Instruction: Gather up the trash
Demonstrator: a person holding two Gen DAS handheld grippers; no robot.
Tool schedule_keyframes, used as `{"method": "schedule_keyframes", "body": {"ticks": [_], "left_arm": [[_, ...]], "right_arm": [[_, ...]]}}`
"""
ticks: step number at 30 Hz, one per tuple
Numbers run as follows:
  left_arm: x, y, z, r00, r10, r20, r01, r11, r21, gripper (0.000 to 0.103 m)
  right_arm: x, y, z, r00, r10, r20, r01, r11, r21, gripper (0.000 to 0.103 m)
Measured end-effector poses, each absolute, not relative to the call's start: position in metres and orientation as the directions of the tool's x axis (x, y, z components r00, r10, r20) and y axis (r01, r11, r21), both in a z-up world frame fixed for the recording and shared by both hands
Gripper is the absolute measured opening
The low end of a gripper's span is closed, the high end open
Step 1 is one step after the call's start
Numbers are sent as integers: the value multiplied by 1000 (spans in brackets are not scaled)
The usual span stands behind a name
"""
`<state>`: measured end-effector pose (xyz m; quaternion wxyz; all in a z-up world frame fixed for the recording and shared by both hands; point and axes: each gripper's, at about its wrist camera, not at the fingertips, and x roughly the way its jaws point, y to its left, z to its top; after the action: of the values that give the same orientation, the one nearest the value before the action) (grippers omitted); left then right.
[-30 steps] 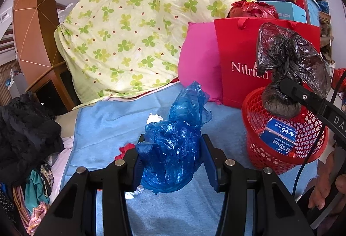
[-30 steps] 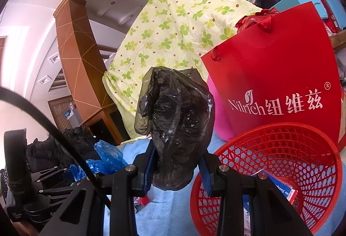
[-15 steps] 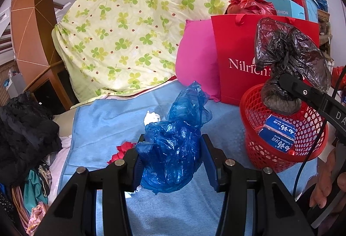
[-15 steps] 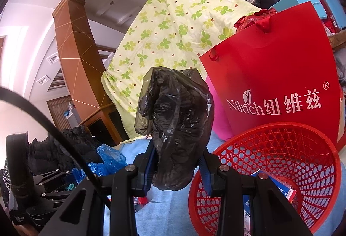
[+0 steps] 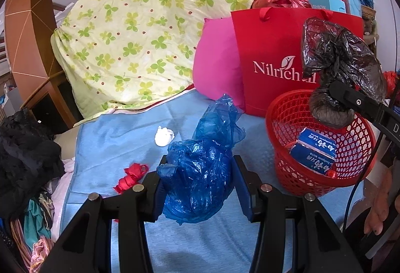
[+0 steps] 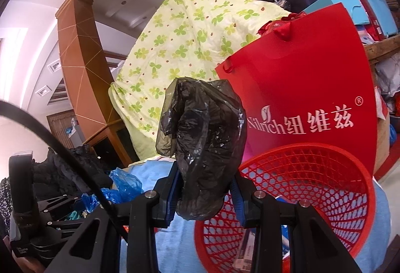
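Note:
My left gripper is shut on a crumpled blue plastic bag, held just above the light blue cloth. My right gripper is shut on a black plastic bag, which hangs at the left rim of the red mesh basket. In the left wrist view the black bag sits over the red mesh basket, which holds a blue box. A white paper wad and a red crumpled scrap lie on the cloth.
A red paper shopping bag and a pink cushion stand behind the basket. A clover-print quilt is heaped at the back. Dark clothes pile at the left. A hand shows at the right edge.
Both grippers keep their bags and stay nearly in place. The left wrist view has tipped slightly, so the white wad and the red scrap show more fully on the cloth.

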<state>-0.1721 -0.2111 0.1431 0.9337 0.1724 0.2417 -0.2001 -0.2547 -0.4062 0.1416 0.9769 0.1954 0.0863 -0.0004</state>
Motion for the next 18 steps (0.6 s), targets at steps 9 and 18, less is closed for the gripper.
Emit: {"method": "schedule_keyframes", "body": {"ticks": [9, 18], "left_arm": [[-175, -224, 140, 797, -298, -526, 475, 846, 241, 51], [-179, -232, 142, 796, -310, -520, 492, 831, 258, 51]], "right_arm": [[-262, -416, 140, 986, 13, -165, 57, 909, 414, 40], [-267, -417, 140, 989, 10, -150, 54, 906, 420, 40]]}}
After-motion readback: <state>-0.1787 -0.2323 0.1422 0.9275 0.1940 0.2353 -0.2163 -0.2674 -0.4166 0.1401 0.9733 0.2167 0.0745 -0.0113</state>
